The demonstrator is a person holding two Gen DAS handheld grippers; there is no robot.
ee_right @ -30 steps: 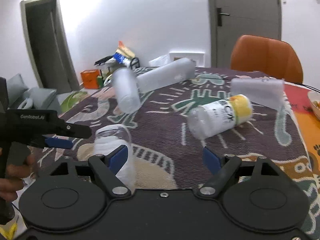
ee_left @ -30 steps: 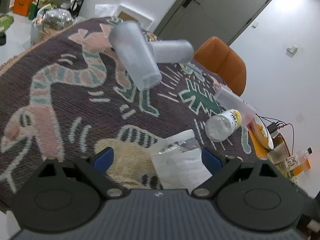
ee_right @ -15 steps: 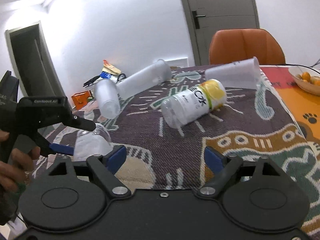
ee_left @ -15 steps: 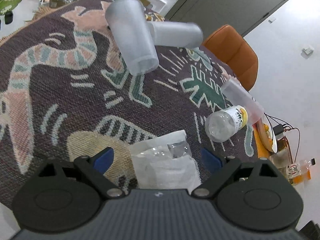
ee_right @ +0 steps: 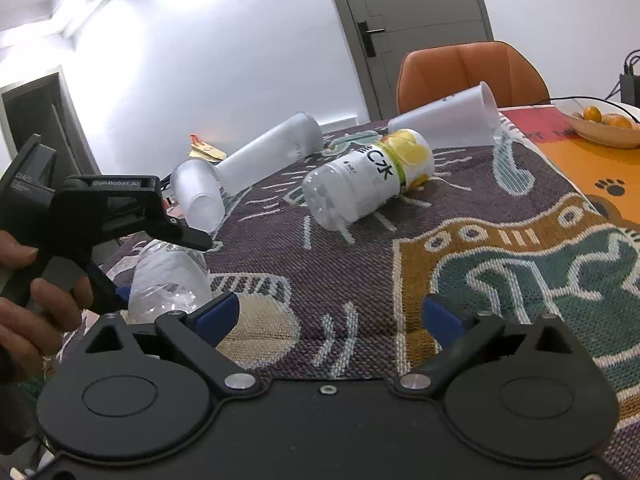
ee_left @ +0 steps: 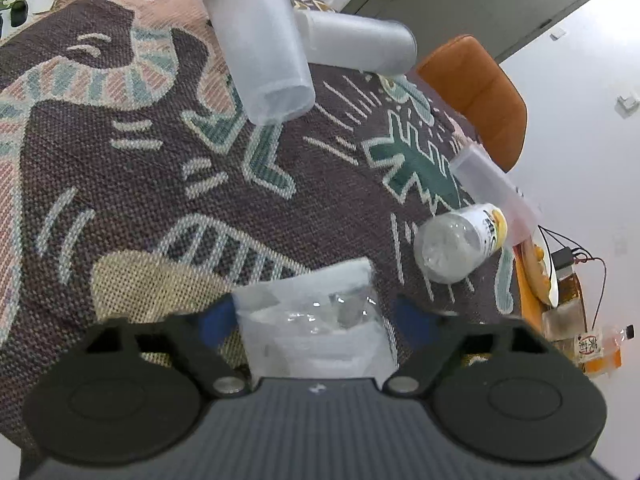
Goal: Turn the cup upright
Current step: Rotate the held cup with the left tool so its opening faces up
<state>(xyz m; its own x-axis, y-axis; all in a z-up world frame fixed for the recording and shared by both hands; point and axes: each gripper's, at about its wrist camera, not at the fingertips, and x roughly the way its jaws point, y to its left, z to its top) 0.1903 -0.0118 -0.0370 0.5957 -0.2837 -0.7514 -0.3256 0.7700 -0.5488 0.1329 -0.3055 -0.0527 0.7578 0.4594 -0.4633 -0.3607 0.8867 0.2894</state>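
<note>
A clear crinkled plastic cup [ee_left: 316,328] lies on its side on the patterned cloth, between the blue pads of my left gripper [ee_left: 316,320]; the jaws stand around it with small gaps at each side. The same cup [ee_right: 168,280] shows in the right wrist view, with my left gripper [ee_right: 152,264] over it. My right gripper [ee_right: 332,316] is open and empty above the cloth. A frosted cup [ee_left: 260,40] [ee_right: 198,196], a long frosted tumbler [ee_left: 360,42] [ee_right: 268,152] and another clear cup [ee_left: 496,192] [ee_right: 444,120] also lie on their sides.
A clear bottle with a yellow label [ee_left: 460,244] [ee_right: 368,180] lies on the cloth [ee_left: 120,184]. An orange chair [ee_left: 476,92] [ee_right: 468,72] stands behind the table. A bowl of oranges [ee_right: 604,128] sits at the right, on an orange mat [ee_right: 600,172].
My left gripper has moved forward over the clear cup, which now sits deeper between its pads. My right gripper has swung right and closer to the table.
</note>
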